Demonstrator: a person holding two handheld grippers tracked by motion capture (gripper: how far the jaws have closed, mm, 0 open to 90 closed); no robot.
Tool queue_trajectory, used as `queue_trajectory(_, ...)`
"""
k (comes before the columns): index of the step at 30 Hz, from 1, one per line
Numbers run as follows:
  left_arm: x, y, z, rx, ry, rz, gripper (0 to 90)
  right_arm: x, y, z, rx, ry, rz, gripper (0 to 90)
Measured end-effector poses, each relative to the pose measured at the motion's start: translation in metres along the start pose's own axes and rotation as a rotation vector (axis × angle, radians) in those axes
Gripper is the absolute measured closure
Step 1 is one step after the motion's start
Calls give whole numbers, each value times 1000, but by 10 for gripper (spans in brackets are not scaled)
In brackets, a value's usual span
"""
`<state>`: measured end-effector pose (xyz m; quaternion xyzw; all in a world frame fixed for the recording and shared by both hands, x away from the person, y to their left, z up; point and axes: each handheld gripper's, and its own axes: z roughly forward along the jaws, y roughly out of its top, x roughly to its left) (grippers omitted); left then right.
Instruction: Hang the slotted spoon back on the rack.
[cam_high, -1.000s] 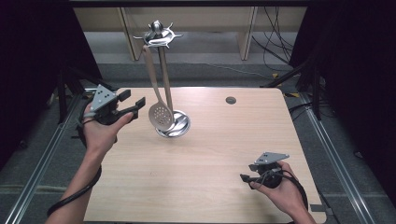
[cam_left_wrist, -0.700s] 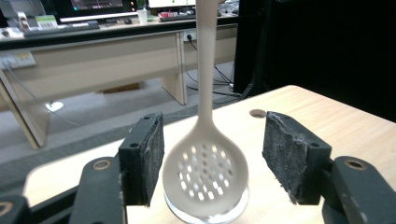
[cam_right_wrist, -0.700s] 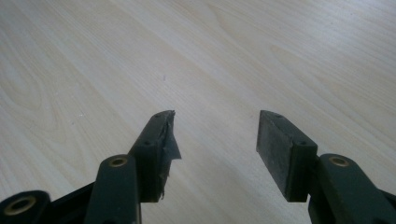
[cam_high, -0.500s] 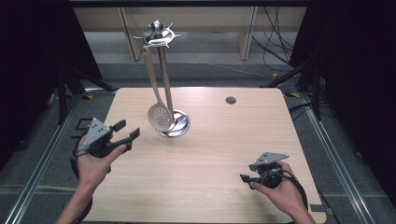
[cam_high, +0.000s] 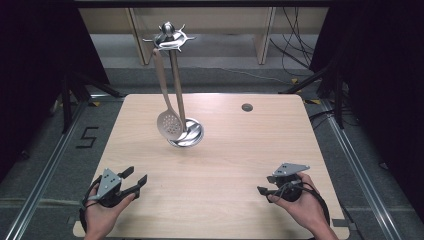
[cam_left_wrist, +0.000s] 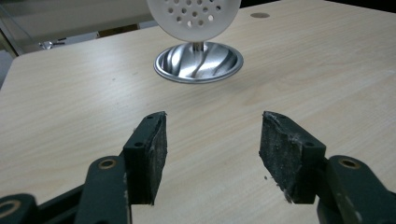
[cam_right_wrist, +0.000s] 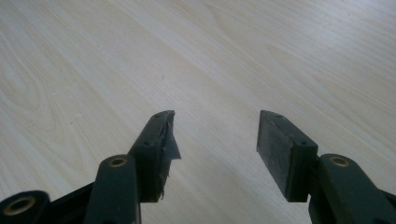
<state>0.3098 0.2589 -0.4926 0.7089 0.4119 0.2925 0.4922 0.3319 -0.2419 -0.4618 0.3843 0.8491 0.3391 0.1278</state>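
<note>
A steel utensil stand (cam_high: 176, 90) rises from a round base (cam_high: 186, 135) at the table's middle rear. A perforated skimmer spoon (cam_high: 169, 124) hangs from its top. My left gripper (cam_high: 136, 177) sits low at the table's near left corner, pointing toward the stand. It is open, its jaws have just been closing slightly, and nothing is between them. The left gripper view has its pads (cam_left_wrist: 212, 128) apart over bare wood, with the skimmer (cam_left_wrist: 194, 16) and base (cam_left_wrist: 198, 63) ahead. My right gripper (cam_high: 265, 184) rests open at the near right, its jaws (cam_right_wrist: 215, 128) empty.
The light wooden table (cam_high: 240, 150) has a small round hole (cam_high: 247, 107) near its far right. Dark floor and metal rails flank both sides, and a number 5 marking (cam_high: 86, 137) lies left of the table. Cables lie on the floor behind.
My left hand has come down and toward the near left corner, away from the stand. The right hand has stayed put.
</note>
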Motion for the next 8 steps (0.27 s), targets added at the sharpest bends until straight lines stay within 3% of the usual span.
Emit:
queue_trajectory(5,5,1,-2,-9,12,-15,409,-1,0,-1,18,5,2,460)
queue_trajectory(8,7,-1,-1,-9,18,-40,419,-2,0,-1,0,6,4,459)
